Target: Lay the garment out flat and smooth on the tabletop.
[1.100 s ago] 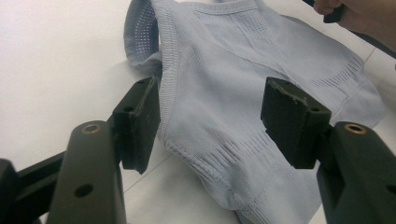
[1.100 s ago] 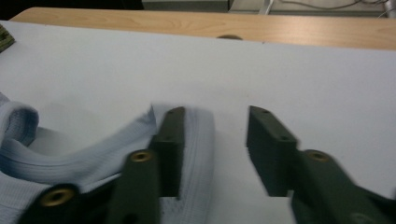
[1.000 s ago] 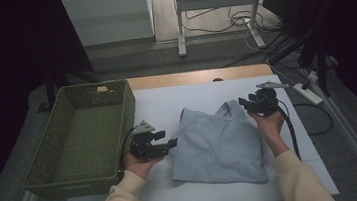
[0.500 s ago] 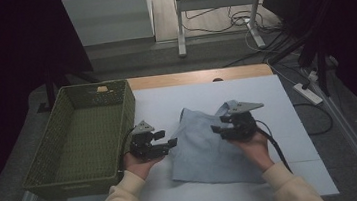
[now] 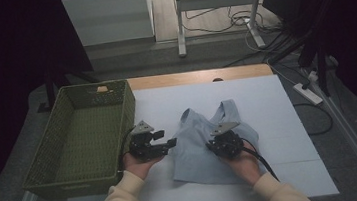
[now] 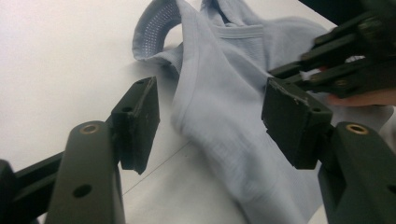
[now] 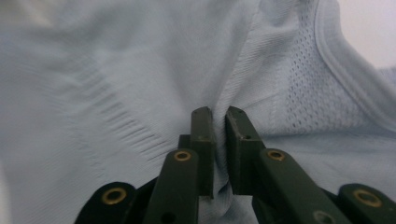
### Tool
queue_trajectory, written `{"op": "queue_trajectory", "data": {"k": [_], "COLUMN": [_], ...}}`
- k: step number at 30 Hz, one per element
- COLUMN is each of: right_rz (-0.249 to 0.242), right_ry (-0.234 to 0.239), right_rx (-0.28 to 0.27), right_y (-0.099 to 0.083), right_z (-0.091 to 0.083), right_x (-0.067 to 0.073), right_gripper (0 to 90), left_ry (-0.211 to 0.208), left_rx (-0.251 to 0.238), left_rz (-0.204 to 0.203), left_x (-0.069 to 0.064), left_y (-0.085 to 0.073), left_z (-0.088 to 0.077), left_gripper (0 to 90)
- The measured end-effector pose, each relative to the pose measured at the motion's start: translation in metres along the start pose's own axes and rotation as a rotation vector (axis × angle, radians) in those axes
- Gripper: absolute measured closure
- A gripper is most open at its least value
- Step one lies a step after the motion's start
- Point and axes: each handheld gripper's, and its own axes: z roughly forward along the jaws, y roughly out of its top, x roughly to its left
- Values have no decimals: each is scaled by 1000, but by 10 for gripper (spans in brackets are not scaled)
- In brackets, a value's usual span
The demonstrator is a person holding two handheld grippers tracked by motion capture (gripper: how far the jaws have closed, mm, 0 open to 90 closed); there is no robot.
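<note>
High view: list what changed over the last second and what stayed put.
The right gripper crossed from the garment's right edge toward its middle; its jaws have just been closing and now pinch a fold of the light blue garment, whose right side is folded over. The left gripper stayed open at the garment's left edge; the green basket stayed.

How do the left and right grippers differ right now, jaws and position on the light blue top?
The left gripper has open jaws beside the light blue fabric top; the right gripper, whose jaws have just been closing, pinches a fold at its middle. Left sits at the garment's edge, right over it. Both are black and hand-held.
</note>
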Motion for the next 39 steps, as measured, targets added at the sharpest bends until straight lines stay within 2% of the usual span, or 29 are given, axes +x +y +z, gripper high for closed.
{"op": "queue_trajectory", "data": {"k": [4, 7, 13, 15, 17, 23, 28, 30, 33, 35, 39], "right_rz": [7, 0, -5, -10, -11, 28, 57, 71, 105, 144, 186], "right_ry": [56, 75, 71, 38, 13, 43, 75, 81, 54, 47, 18], "right_rx": [-17, -17, -13, -16, -9, -17, -52, -90, -145, -179, -202], "right_y": [-5, -8, -11, -12, -13, -14, -12, -10, -2, 8, 31], "right_z": [-8, -10, -7, -5, -1, 0, -5, -9, -16, -16, -4], "right_x": [14, 22, 26, 24, 22, 17, 12, 8, -4, -16, -35], "right_gripper": [827, 825, 820, 789, 770, 744, 645, 598, 560, 555, 552], "left_ry": [-1, -1, 0, 0, 0, 1, 2, 3, 4, 3, 2], "left_rx": [0, 1, 2, 4, 5, 2, 2, 1, 0, 0, -6], "left_rz": [0, 0, 0, 0, 0, 0, 0, 0, 0, -3, -6], "left_x": [0, 0, 0, 0, -1, 0, 0, 0, 0, 0, -1], "left_y": [0, 0, 0, 0, 0, 0, 0, 0, 0, 0, 0], "left_z": [0, 0, 1, 1, 1, 1, 0, 0, 0, 0, 0], "left_gripper": [367, 367, 366, 365, 365, 363, 362, 362, 362, 362, 362]}}
